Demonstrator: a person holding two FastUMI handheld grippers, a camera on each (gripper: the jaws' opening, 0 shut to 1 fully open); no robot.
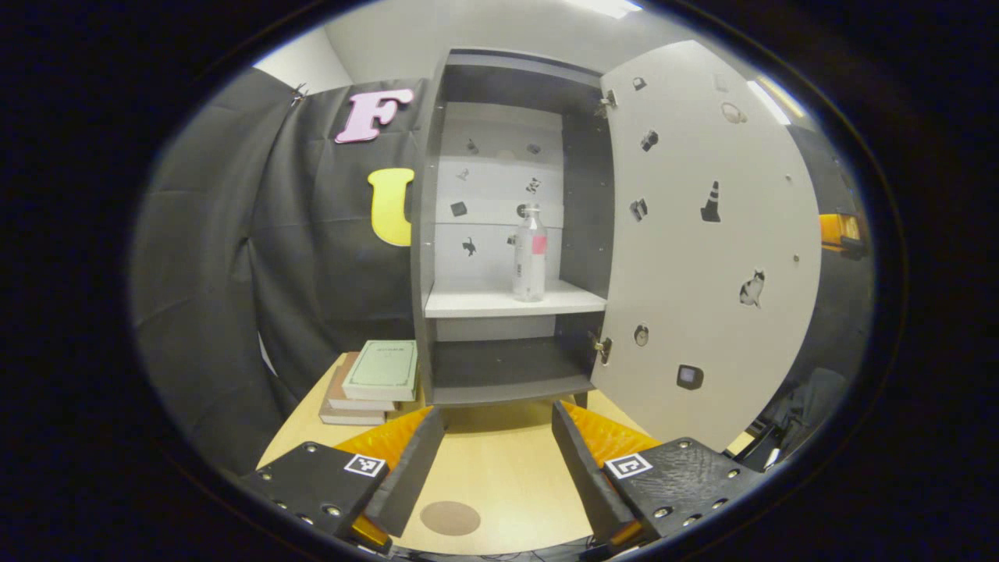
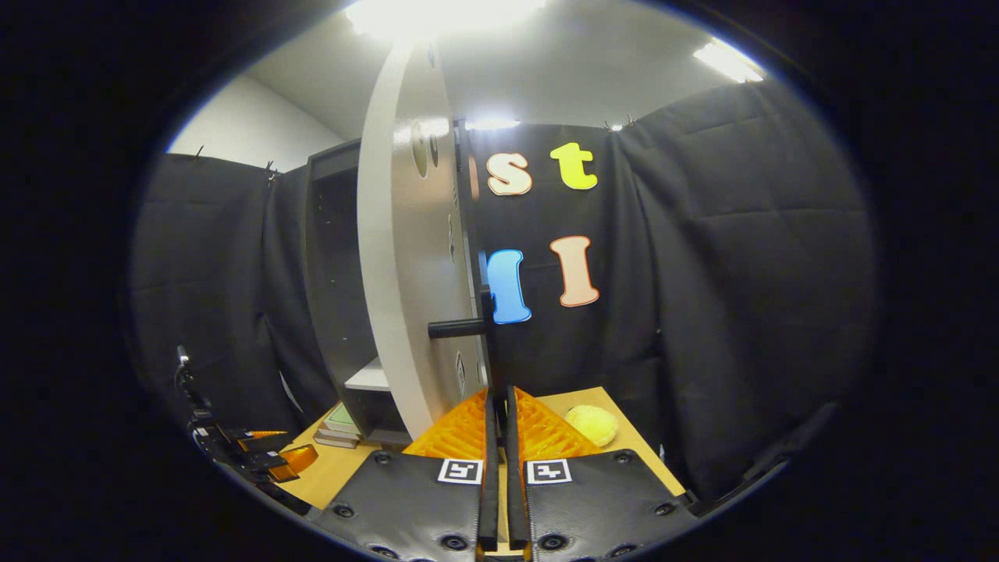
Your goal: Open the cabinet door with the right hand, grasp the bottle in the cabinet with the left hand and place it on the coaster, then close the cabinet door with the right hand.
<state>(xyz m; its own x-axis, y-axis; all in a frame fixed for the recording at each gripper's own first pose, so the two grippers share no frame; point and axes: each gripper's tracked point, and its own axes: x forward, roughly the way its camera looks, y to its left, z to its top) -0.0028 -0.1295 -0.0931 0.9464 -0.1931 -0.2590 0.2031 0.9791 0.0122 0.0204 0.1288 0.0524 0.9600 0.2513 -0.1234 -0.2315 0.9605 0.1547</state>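
Empty left tool [image 1: 498,421], jaws wide apart.

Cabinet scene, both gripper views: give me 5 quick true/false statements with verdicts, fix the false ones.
1. The cabinet door is open. True.
2. The bottle lies on its side on the table. False: it stands upright on the cabinet's white shelf.
3. The left gripper is shut on the bottle. False: its jaws are wide open, short of the cabinet.
4. The round coaster on the table is bare. True.
5. The right gripper is wide open. False: its fingers are closed together, below the door's dark handle.
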